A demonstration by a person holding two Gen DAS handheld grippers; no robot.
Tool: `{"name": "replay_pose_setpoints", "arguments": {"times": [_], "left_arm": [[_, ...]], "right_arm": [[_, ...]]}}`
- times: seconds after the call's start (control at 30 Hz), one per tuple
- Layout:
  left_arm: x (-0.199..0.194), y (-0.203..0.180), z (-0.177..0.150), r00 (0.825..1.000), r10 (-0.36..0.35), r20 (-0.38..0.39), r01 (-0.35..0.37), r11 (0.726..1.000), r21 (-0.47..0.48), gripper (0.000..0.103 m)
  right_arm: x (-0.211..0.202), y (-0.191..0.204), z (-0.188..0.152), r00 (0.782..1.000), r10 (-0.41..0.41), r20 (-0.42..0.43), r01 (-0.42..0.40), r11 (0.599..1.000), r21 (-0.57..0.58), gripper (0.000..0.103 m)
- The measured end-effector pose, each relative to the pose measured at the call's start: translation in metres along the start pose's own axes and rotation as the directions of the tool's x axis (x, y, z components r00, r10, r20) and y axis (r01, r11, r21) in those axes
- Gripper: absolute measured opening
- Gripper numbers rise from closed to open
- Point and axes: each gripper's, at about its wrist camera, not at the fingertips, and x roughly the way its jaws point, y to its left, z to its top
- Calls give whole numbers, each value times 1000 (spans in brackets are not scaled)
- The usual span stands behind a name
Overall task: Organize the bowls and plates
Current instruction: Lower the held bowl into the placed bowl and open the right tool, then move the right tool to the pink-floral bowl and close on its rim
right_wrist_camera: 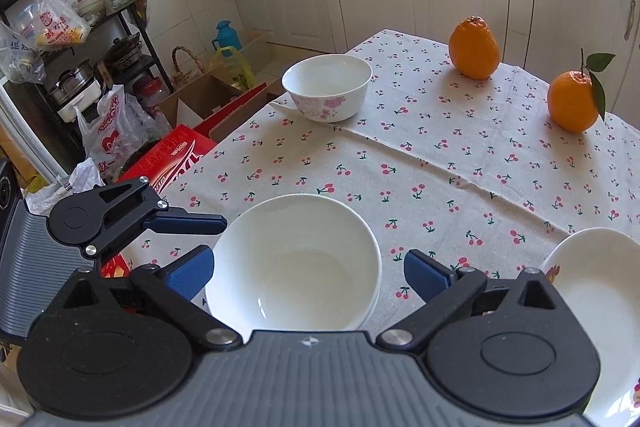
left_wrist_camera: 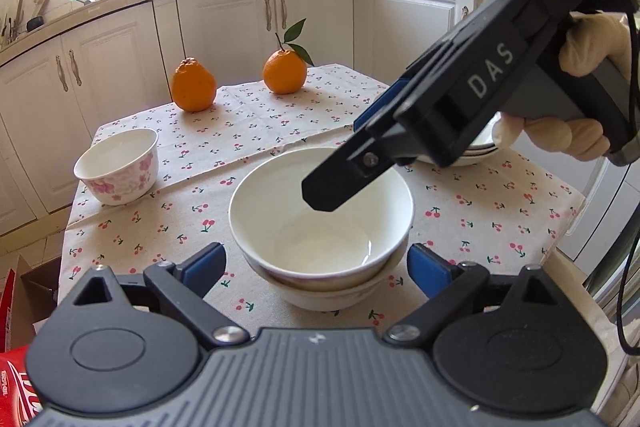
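Two stacked bowls (left_wrist_camera: pixel 322 227) near the tabletop's (left_wrist_camera: pixel 500 211) front edge; flowered bowl (left_wrist_camera: pixel 118 171) at left edge. Left gripper (left_wrist_camera: pixel 316 267) and right gripper (right_wrist_camera: pixel 306 273) spread wide, flanking the stack, untouching.

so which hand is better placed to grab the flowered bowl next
Left, probably. The flowered bowl sits on the left gripper's side of the table, a clear path away. The right gripper, open over the stacked bowls, would have to reach across them.
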Motion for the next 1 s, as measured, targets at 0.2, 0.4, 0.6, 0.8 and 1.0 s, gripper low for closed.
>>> {"name": "replay_pose_setpoints", "arguments": {"times": [0.2,0.4,0.6,0.8,1.0], "left_arm": [[-20,16,-3,999,26,30,-25,999,-28,97],[-27,50,-2,987,147,69,-140,985,-98,97],[-16,87,4,956,278,94,-264,955,-138,97],[6,116,16,936,335,105,-315,934,-169,97],[38,139,26,937,339,81,-317,926,-206,97]], "right_arm": [[1,9,11,1000,-9,9,9,999,-39,103],[5,17,33,999,-26,20,27,996,-86,103],[14,15,61,998,-49,31,52,993,-109,103],[28,4,93,998,-56,29,59,991,-119,103],[49,-10,122,999,-33,2,33,991,-130,103]]}}
